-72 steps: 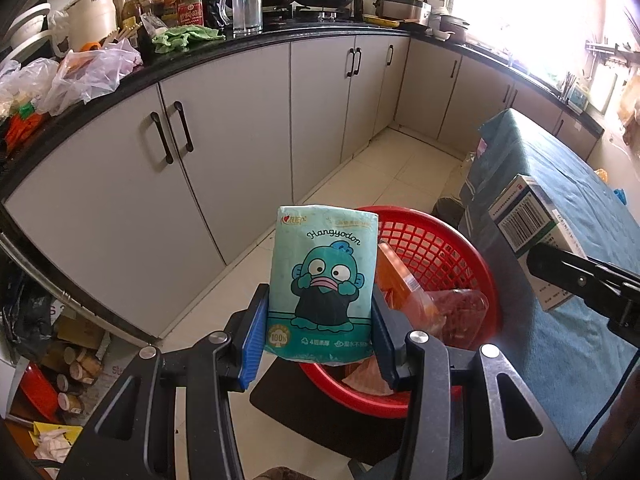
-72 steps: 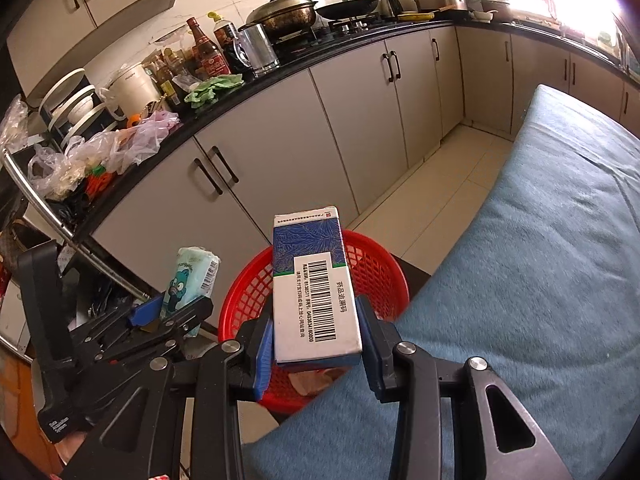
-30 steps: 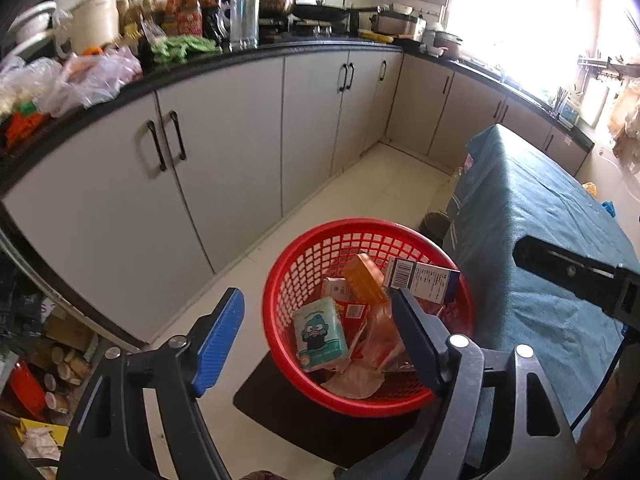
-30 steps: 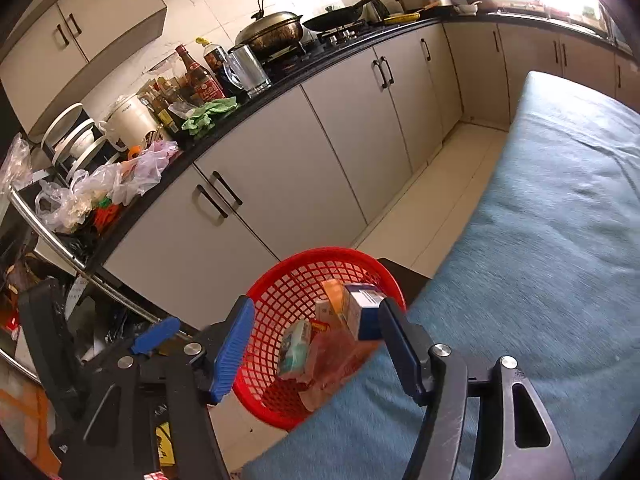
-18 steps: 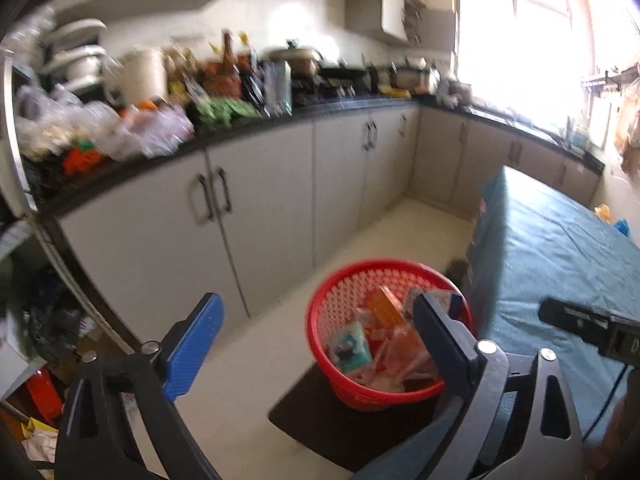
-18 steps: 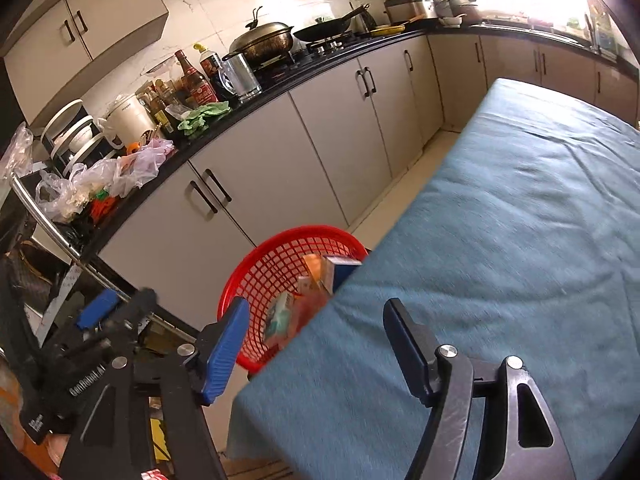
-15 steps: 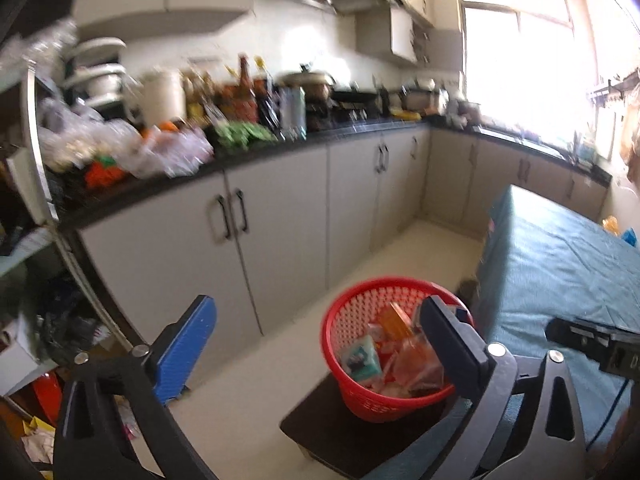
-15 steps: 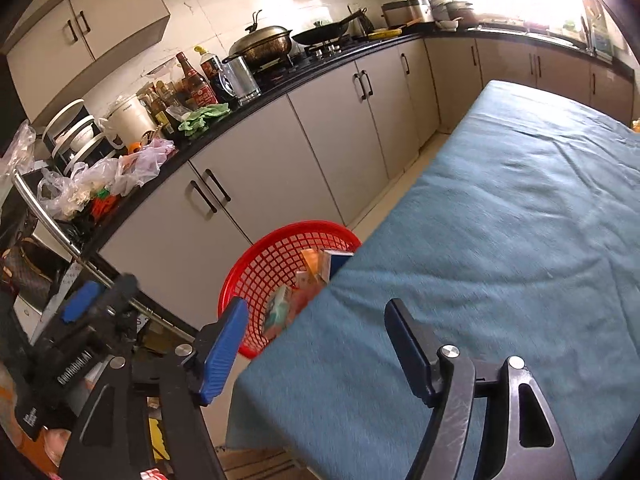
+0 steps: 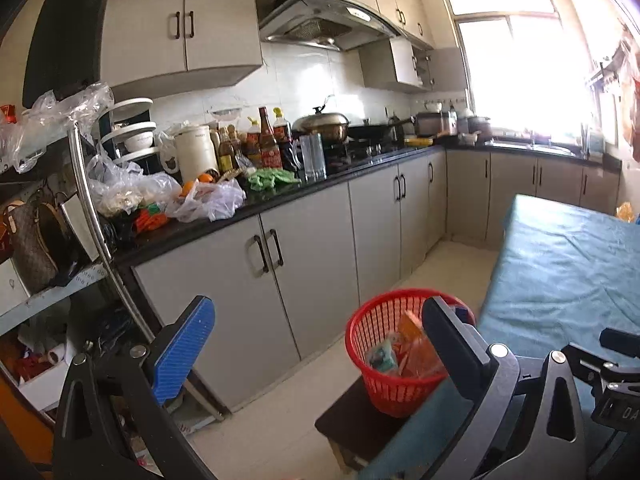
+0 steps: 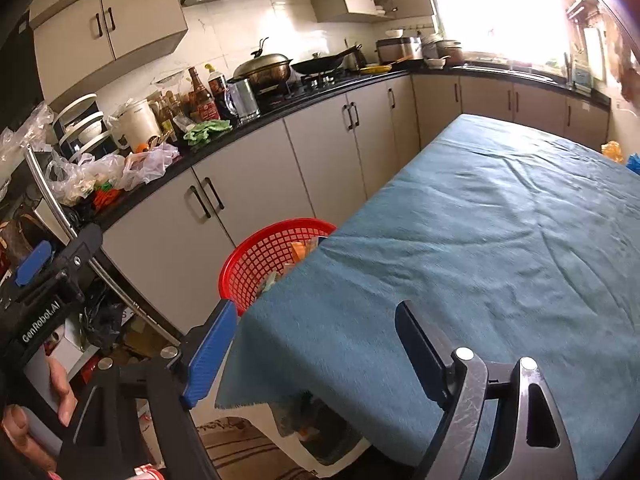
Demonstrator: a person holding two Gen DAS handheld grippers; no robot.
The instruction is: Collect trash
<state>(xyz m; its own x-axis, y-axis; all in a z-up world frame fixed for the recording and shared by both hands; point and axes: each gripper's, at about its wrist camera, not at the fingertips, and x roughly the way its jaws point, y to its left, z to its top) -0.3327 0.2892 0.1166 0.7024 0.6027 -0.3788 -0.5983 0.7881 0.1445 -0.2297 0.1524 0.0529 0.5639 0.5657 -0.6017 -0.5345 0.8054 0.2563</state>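
Note:
A red mesh basket (image 9: pixel 384 392) stands on a dark low stool (image 9: pixel 352 424) beside the table's corner. It holds a green tissue pack (image 9: pixel 380 356), an orange packet (image 9: pixel 412 326) and other wrappers. My left gripper (image 9: pixel 320 350) hangs open and empty, well back from the basket. My right gripper (image 10: pixel 316 354) is over the teal tablecloth (image 10: pixel 480 240), its jaws opening with nothing between them. In the right wrist view the basket (image 10: pixel 260 264) shows partly behind the table's corner. The left gripper (image 10: pixel 40 276) appears at that view's left edge, held by a hand (image 10: pixel 60 396).
A black counter (image 9: pixel 280 200) crowded with bottles, pots and plastic bags runs along grey cabinets (image 9: pixel 304 280). A metal rack (image 9: pixel 92 220) with bags stands at the left. Pale floor (image 9: pixel 272 432) lies between cabinets and table. Small items (image 10: pixel 616 152) sit at the table's far edge.
The tissue pack and the box, held earlier, now lie in the basket. Both grippers opened and drew back from the basket, which looks smaller. The left view has tilted up.

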